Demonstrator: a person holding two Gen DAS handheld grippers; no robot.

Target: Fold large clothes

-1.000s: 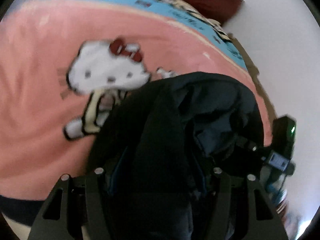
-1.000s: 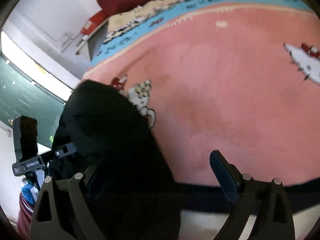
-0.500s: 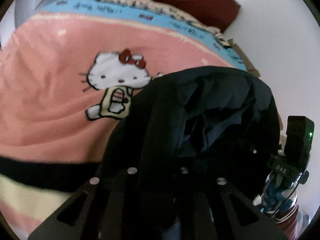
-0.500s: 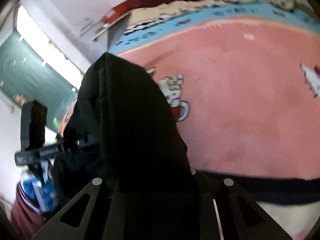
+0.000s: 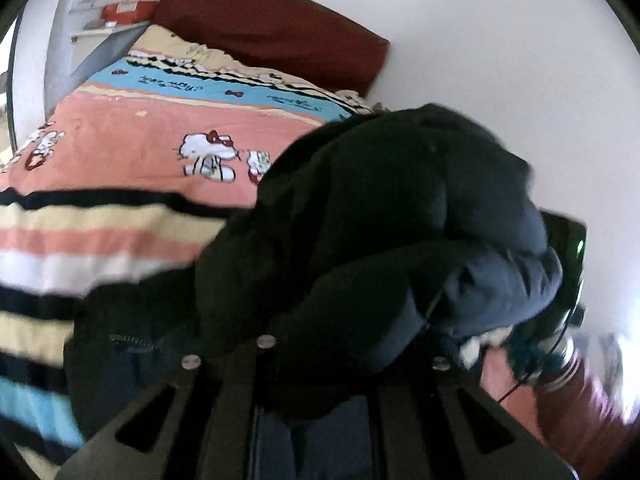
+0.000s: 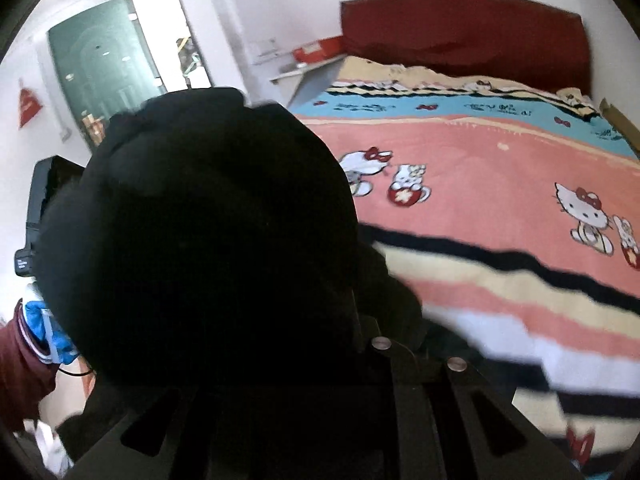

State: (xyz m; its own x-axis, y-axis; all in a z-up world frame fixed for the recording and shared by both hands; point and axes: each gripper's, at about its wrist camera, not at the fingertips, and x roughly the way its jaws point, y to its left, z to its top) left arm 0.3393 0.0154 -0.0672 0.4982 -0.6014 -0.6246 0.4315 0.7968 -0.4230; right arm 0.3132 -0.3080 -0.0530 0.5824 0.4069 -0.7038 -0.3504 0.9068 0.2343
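Black padded jacket [image 5: 360,220] is bunched up and held in the air in front of the bed [image 5: 140,152], over its striped foot end. Landmark for everything below: the bed.

Left gripper [image 5: 316,384]: jaws together, clamped on the jacket fabric. Cloth drapes over both black fingers and hides the tips. Dark blue lining [image 5: 508,288] shows on the side of the bundle away from the bed. A zipper run [image 5: 132,338] is visible low on the bed side of the bundle.

Right gripper [image 6: 340,360]: jaws together, clamped on the same jacket [image 6: 208,232]. The bundle fills the side of that view away from the bed and covers the fingertips.

The bed [image 6: 480,168] has a pink cartoon-cat blanket [image 6: 500,200], a blue band toward the head and black, cream and white stripes toward the foot. Dark red headboard [image 6: 464,32] stands at the far end against a white wall. Red box [image 6: 316,50] sits on a shelf beside the head of the bed. Green door [image 6: 104,68] lies further out past that shelf.

A maroon sleeve [image 6: 20,360] with a blue glove [image 6: 44,332] shows beside the jacket, on the side away from the bed. Both views are motion-blurred near the foot of the bed.
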